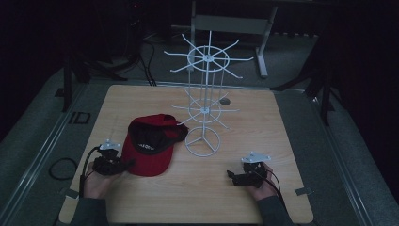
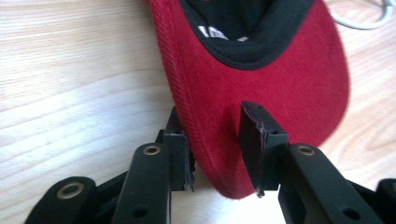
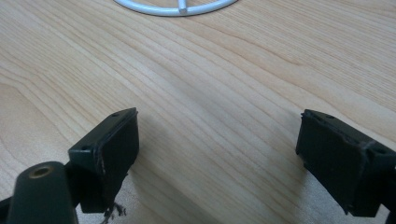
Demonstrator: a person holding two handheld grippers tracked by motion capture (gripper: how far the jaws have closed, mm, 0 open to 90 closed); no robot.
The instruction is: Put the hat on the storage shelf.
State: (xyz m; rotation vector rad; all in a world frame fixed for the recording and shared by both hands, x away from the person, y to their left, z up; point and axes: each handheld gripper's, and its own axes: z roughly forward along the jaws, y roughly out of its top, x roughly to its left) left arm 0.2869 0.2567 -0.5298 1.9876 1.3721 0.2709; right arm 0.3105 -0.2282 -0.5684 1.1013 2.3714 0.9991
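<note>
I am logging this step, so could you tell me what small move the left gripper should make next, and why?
Probably close the left gripper on the red cap. Its jaws already straddle the edge of the brim, one on each side, with a small gap showing, so nothing is gripped yet. The right gripper sits open over bare table, near the white wire rack.

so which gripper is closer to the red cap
Left. The left gripper has its jaws around the edge of the red cap's brim. The right gripper sits apart on the bare table, jaws wide open.
</note>
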